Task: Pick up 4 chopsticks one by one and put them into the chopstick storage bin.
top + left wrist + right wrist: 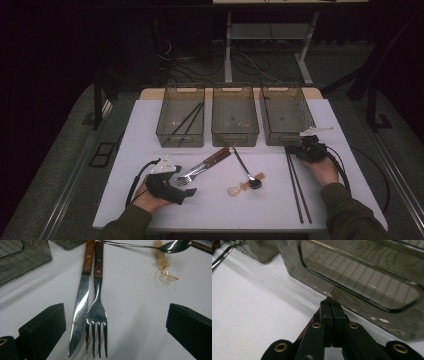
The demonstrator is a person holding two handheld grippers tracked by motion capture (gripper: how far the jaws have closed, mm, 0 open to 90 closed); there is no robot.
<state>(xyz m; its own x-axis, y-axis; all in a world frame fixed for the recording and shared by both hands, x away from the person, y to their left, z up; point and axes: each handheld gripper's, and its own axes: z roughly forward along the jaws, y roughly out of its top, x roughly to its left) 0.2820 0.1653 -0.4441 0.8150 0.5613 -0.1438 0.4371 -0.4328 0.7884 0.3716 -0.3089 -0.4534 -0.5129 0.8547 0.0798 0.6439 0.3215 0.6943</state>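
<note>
The pair of dark chopsticks [297, 187] lies on the white bench [150, 130] just below the right-hand bin [286, 114], long axis running from the bin's front wall toward the person, the far tips pointing at the bin. They are thin, dark brown and plain; no writing is readable. The right claw [300, 148] is clenched at their far ends, against the bin's wall. The left claw [115, 325] stands released, its jaws either side of the knife [81, 302] and fork [97, 305].
</note>
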